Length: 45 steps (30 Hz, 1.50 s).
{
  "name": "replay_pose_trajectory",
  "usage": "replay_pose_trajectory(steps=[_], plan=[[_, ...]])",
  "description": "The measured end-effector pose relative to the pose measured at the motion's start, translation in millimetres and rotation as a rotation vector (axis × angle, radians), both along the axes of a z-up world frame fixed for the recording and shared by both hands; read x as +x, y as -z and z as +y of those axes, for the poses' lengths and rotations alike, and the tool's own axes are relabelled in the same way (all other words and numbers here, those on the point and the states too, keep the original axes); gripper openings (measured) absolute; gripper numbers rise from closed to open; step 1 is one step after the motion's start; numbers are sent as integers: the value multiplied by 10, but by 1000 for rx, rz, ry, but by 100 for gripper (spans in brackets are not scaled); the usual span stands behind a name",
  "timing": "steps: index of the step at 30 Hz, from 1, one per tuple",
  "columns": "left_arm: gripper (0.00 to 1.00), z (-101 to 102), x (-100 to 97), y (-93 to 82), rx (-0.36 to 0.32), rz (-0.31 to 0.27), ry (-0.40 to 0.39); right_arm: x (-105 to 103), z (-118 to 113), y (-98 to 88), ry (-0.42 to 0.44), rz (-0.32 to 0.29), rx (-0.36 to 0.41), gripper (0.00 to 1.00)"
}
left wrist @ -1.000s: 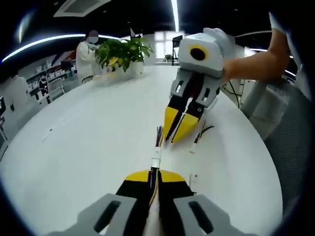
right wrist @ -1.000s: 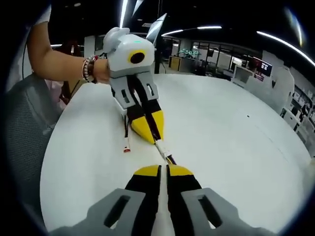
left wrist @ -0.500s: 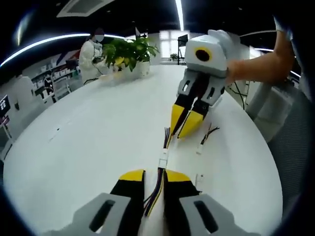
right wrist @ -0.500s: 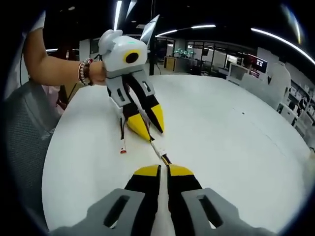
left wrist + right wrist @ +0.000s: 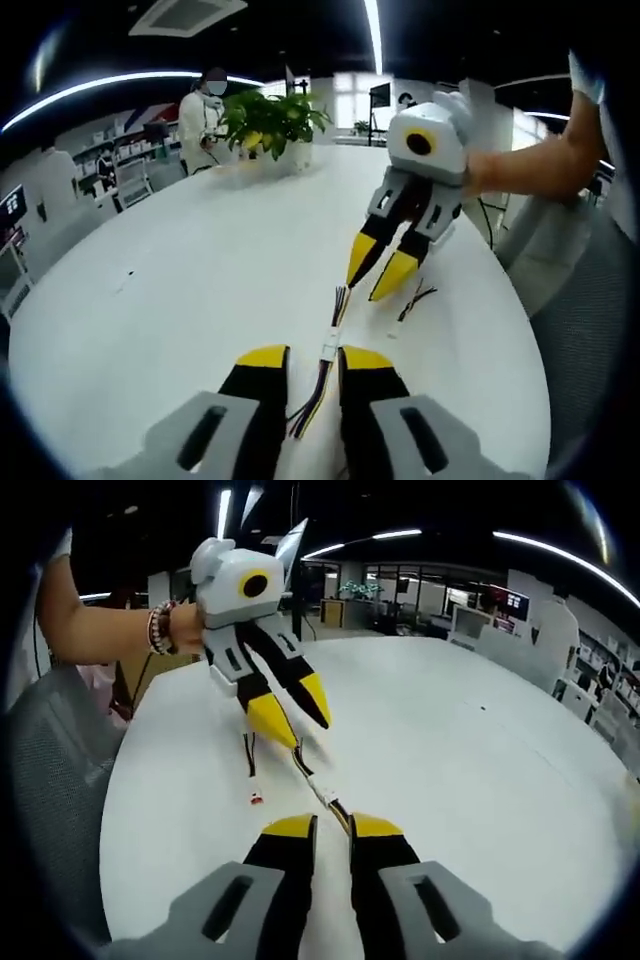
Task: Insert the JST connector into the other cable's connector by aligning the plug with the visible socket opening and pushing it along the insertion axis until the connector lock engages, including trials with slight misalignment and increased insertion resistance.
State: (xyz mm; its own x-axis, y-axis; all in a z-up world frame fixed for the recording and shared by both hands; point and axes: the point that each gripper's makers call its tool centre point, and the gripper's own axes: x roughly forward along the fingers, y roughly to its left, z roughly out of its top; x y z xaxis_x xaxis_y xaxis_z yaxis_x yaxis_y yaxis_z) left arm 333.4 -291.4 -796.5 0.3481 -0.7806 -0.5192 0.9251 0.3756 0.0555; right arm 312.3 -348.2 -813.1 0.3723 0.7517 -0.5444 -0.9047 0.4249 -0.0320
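The cable with the white JST connector lies on the white table, its coloured wires running between my left gripper's jaws. My left gripper is open and grips nothing. In the right gripper view the same connector lies just ahead of my right gripper, whose jaws stand slightly apart, open. The right gripper hovers open beyond the cable's far wire ends. The left gripper hangs open above the table.
A second cable with black wires lies to the right; its small red-and-white plug lies left of my right jaws. A potted plant and a person are at the table's far end. A grey mesh chair stands by the edge.
Both grippers have opened and let go of the cable, which now rests on the table. They have drawn back and apart from each other.
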Motion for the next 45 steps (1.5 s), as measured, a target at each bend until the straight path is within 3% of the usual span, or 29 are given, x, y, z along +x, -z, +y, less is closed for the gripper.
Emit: replay_pose_trajectory(steps=[8,18,22,31,40,43,45], plan=[[15,47,-248,-114,-12,6,-17,-104,5,-131,23,-10,16,12],[17,107,-401,-396,-62,-3,-79,-260,60,-272,2,-24,41,13],[17,143,-480,-429,-77,4,-110,-333,73,-289,-8,-29,38,13],[19,170,-609,-224,-69,39,-127,-384,79,-242,-24,-26,21,12],[19,170,-589,11,-37,83,-127,-474,115,9,-70,-5,-56,11],[20,226,-615,191,43,106,-122,-508,105,105,-88,2,-98,12],[20,203,-641,235,53,108,-109,-521,115,128,-95,4,-106,12]])
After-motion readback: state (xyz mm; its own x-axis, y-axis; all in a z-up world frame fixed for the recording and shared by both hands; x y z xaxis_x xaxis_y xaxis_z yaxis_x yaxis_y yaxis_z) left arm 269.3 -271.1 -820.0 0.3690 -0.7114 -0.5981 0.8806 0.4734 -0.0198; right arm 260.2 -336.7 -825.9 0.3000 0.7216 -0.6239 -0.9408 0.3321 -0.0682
